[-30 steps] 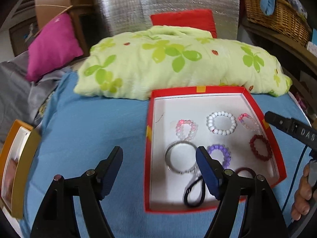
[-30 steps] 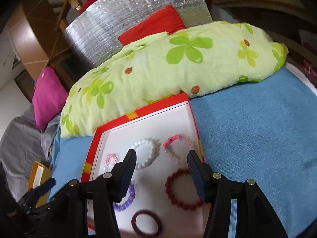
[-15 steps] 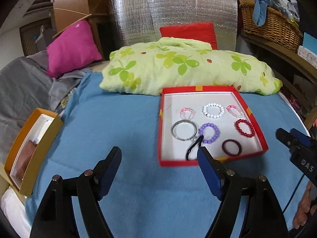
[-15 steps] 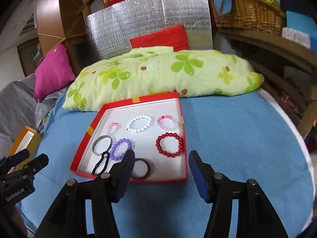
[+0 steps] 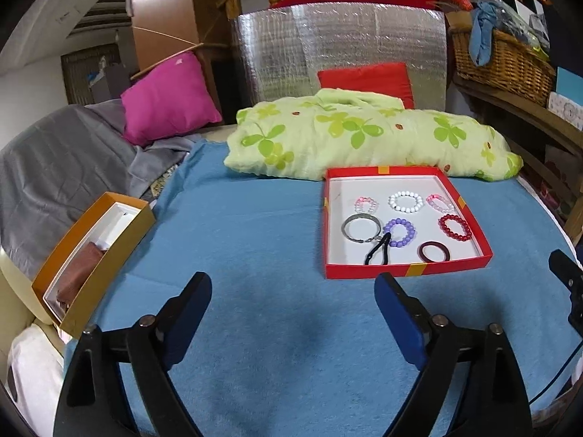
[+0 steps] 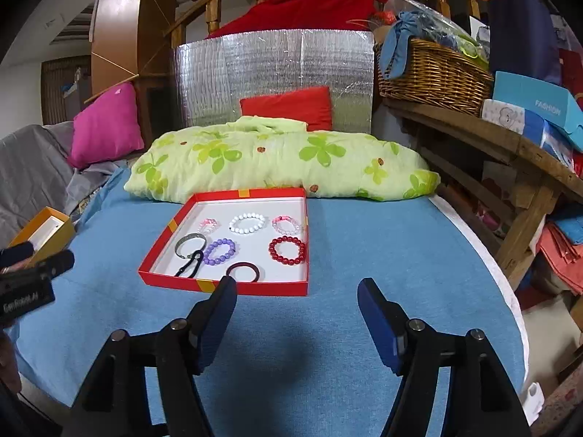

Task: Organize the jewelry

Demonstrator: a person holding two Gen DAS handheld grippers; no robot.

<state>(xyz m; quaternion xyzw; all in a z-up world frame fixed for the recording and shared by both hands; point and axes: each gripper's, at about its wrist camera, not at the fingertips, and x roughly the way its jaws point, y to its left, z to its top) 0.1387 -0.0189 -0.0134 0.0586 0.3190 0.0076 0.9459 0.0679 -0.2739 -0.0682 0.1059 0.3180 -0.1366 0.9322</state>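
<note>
A red tray with a white floor sits on the blue cloth. In it lie a white bead bracelet, two pink ones, a purple one, a red bead one, a silver bangle, a dark red hair tie and a black hair tie. My left gripper is open and empty, in front of the tray to its left. My right gripper is open and empty, just in front of the tray.
An orange box lies open at the left edge of the blue cloth. A green flowered pillow lies behind the tray. A wooden shelf with a wicker basket stands on the right. The table's right edge is near.
Both grippers have pulled back and up from over the tray, so the whole tray now lies ahead of them. Both stay open and empty. The jewelry has not moved.
</note>
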